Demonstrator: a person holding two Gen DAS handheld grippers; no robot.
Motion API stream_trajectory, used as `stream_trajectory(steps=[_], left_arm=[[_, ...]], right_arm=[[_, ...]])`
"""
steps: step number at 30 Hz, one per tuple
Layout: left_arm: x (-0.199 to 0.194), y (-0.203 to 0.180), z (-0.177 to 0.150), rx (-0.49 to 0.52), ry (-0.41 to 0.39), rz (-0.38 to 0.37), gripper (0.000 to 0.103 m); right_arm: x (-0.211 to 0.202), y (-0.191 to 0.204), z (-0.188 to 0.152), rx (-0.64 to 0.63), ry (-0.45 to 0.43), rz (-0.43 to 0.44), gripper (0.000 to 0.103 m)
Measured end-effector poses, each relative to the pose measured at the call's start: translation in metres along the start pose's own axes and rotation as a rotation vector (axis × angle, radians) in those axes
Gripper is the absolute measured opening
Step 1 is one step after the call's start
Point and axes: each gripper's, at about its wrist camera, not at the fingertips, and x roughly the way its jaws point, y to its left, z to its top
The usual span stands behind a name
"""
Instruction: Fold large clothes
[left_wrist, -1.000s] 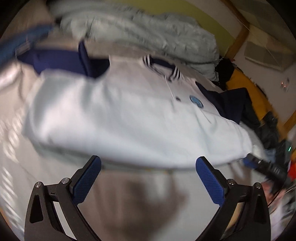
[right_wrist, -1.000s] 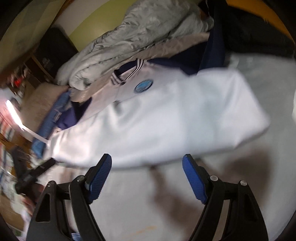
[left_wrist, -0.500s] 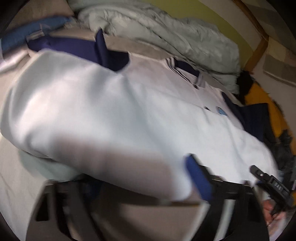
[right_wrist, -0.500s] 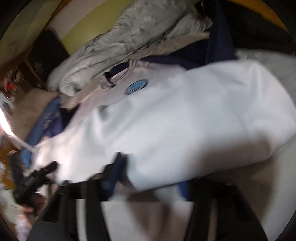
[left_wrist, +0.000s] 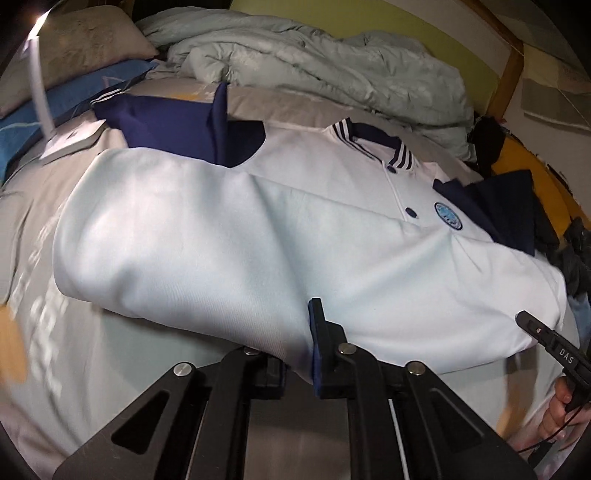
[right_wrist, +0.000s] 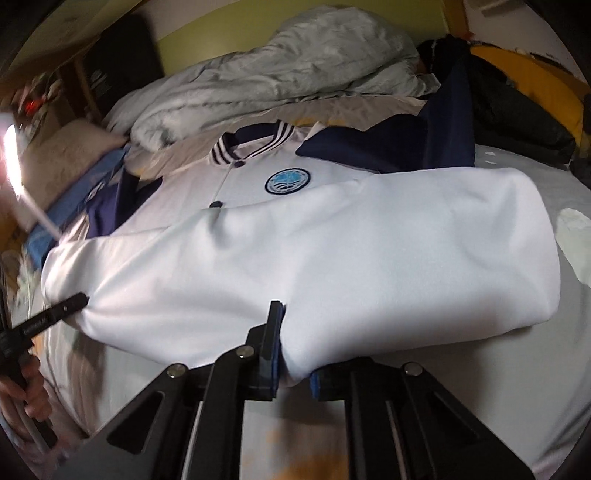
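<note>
1. A bed (left_wrist: 92, 332) covered with a pale grey sheet is carrying everything, with a yellow-green wall behind it.
2. A crumpled grey-green quilt (left_wrist: 314, 66) is lying heaped along the far side of the bed, near a beige pillow (left_wrist: 74, 48) and a blue pillow (left_wrist: 74, 92).
3. A white jacket (left_wrist: 240, 240) with navy sleeves is lying spread across the middle of the bed, its lower half doubled up over the chest and its near edge forming a rounded fold.
4. The jacket's striped collar (right_wrist: 255, 144) is pointing toward the quilt, and a round blue badge (right_wrist: 288, 183) is showing on the chest beside two dark buttons.
5. The left gripper (left_wrist: 299, 354) is pinching the near fold of the jacket, its jaws having just been closing, with white cloth squeezed between them.
6. The right gripper (right_wrist: 295, 365) is likewise clamping the same near fold farther along, its jaws having just been closing on the cloth.
7. A hand (left_wrist: 557, 410) is gripping the right gripper's handle at the edge of the left view.
</note>
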Motion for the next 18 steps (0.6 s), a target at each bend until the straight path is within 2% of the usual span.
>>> stream_trajectory(steps=[4,8,10,12,14,18], left_arm=[[-0.017,-0.006,-0.029,0.067,-0.018,0.037,0.010],[-0.019,-0.009,-0.032,0.101,-0.014,0.074,0.020],[-0.024,-0.009,-0.034,0.104,-0.012,0.071,0.031],[-0.033,-0.012,-0.041,0.118,-0.025,0.056,0.049],[-0.042,-0.018,-0.046,0.138,-0.049,0.050,0.055],[-0.066,-0.033,-0.051,0.213,-0.142,0.080,0.069]], right_arm=[[-0.012,0.003,-0.029,-0.018,0.017,-0.014,0.012],[-0.014,0.007,-0.038,-0.047,0.008,-0.054,0.018],[-0.018,0.010,-0.039,-0.056,-0.001,-0.067,0.023],[-0.023,0.010,-0.039,-0.054,-0.008,-0.065,0.027],[-0.028,0.009,-0.043,-0.052,-0.010,-0.054,0.033],[-0.038,0.013,-0.045,-0.065,-0.028,-0.064,0.035]])
